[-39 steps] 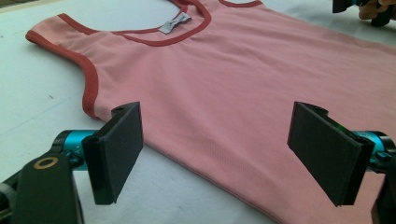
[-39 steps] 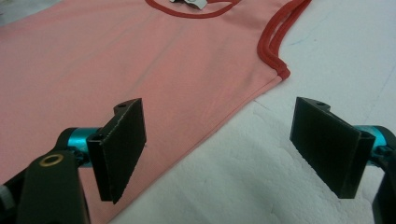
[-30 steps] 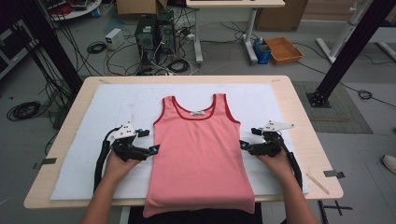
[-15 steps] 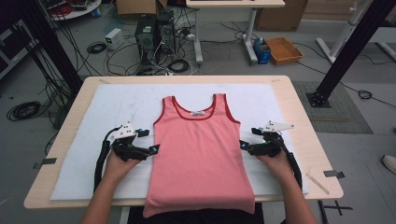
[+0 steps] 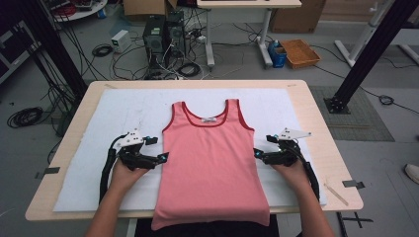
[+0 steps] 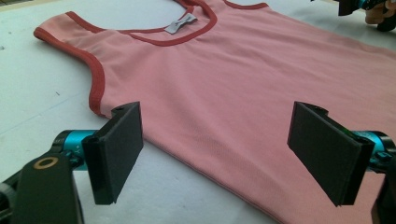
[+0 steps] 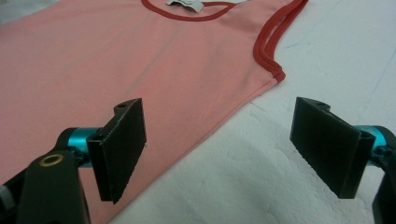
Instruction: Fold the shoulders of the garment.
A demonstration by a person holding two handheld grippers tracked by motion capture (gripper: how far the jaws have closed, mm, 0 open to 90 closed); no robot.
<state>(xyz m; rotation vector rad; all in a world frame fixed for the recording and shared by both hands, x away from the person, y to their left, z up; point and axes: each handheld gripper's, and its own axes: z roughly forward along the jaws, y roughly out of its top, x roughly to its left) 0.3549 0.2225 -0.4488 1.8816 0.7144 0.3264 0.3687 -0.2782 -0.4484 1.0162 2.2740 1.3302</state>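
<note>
So the table (image 5: 316, 118) is light wood with a white mat (image 5: 123, 113) over most of it, sitting in a workshop-type room with a grey floor. Behind it, in the upper part of the high view, there's a computer tower (image 5: 160, 34) with a mess of cables, and an orange tray (image 5: 300, 53) on the floor at the upper right.

The pink tank top (image 5: 211, 163) lies flat in the middle of the frame, neck toward the far side, hem hanging over the near table edge.

The left tool (image 5: 160, 159) sits at the shirt's left edge, jaws wide apart and gripping nothing; in its own view the side seam runs between the pads. The right tool (image 5: 258, 154) is at the right edge, also wide open and empty, with the seam just below the armhole between its pads.

Nothing lies between the tools and the shirt.
</note>
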